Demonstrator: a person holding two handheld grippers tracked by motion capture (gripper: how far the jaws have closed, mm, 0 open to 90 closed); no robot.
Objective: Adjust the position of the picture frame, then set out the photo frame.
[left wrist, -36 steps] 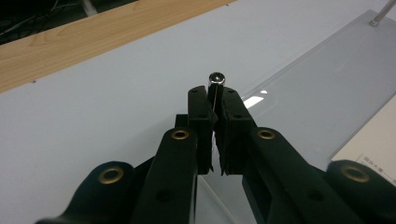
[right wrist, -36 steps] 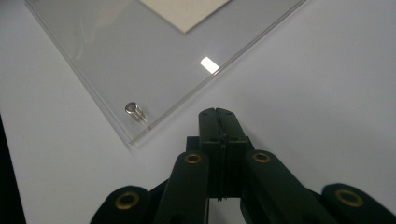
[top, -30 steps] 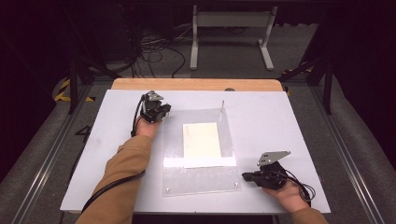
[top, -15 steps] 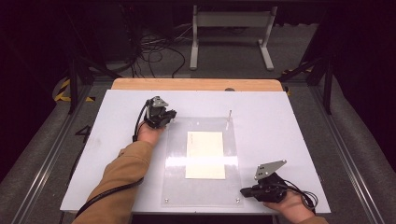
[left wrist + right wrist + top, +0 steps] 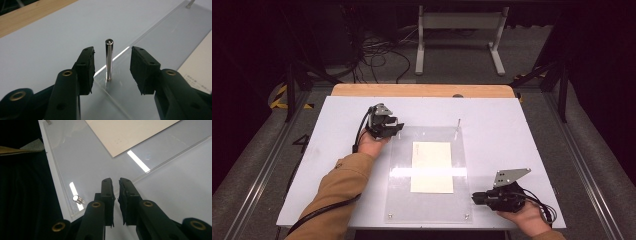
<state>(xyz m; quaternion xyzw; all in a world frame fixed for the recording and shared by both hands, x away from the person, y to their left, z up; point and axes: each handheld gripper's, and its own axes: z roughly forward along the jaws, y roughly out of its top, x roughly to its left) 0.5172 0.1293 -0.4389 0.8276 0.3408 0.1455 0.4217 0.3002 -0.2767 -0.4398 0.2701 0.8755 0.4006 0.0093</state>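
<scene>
standing between parted left hand-held gripper [image 5: 111, 71] jaws: metal pin [image 5: 109, 60], untouched.

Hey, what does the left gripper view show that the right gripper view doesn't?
Left gripper view: a tall upright pin at a corner of the clear plate, standing untouched between the jaws of the left gripper, which have just been opening, plus a wooden edge behind. Right gripper view: a short pin at another plate corner, beside the right gripper, whose jaws have just been opening a crack with nothing between them. Shared: the clear plate, the cream paper, the white tabletop.
</scene>
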